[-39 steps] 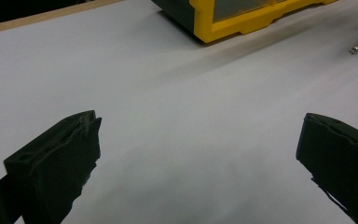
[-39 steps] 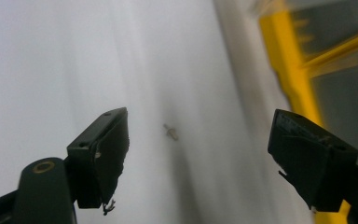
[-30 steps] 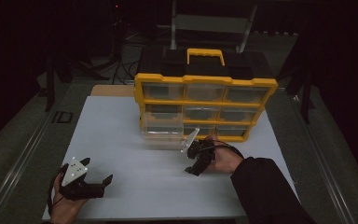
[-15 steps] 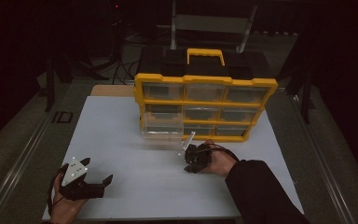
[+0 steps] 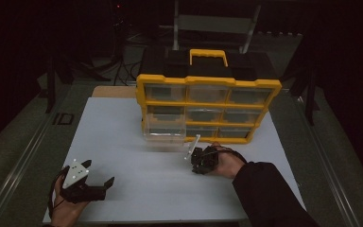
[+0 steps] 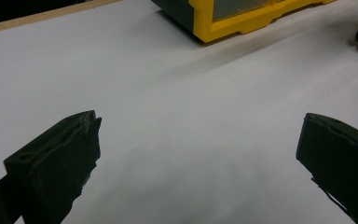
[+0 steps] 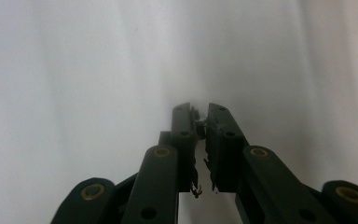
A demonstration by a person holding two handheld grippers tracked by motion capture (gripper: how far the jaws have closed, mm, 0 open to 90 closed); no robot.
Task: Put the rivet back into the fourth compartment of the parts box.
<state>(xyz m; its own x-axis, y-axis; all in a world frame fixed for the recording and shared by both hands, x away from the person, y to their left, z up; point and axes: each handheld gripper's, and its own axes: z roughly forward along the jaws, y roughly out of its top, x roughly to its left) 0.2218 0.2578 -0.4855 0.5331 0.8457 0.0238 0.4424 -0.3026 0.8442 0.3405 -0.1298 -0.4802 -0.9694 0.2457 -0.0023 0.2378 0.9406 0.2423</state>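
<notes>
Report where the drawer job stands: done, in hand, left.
Done: one clear drawer stands pulled out at the lower left of the yellow organizer. In hand: the right gripper is low over the white table in front of that drawer, jaws almost closed; whether they pinch anything is too small to tell. The left gripper rests open and empty at the near left. Left: the drawer is not yet pushed back in.

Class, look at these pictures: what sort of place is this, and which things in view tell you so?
Probably a dim workshop or test bench: a white table carries a yellow drawer cabinet, with cables and a metal stand behind it.
</notes>
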